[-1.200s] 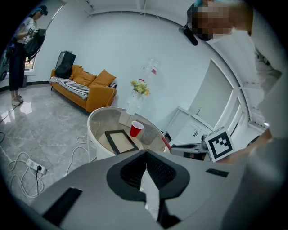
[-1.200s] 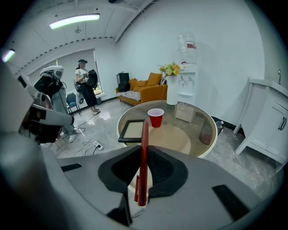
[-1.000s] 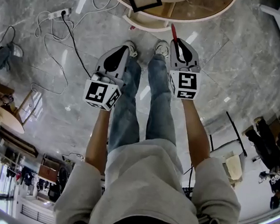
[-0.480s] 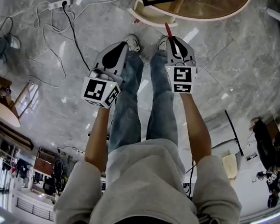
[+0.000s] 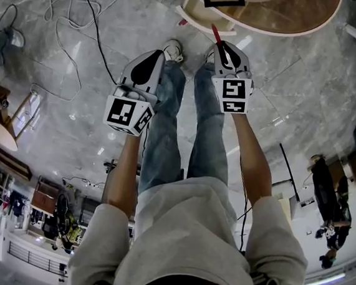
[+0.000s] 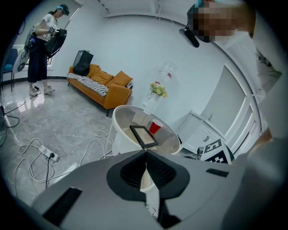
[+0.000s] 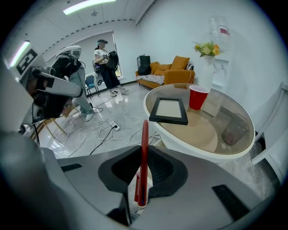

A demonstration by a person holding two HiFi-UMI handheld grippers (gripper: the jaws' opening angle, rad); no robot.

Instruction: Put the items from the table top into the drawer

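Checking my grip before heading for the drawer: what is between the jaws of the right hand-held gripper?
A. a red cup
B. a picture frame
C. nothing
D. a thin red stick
D: the right hand-held gripper is shut on a thin red stick, while the red cup and the picture frame sit on the round table.

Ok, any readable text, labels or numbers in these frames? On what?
No readable words or numbers anywhere.
On left marker cube and right marker cube: square coded patterns, no letters.
Red label on water bottle: too blurred to read.
Small mark on round table glass top: too small to read.
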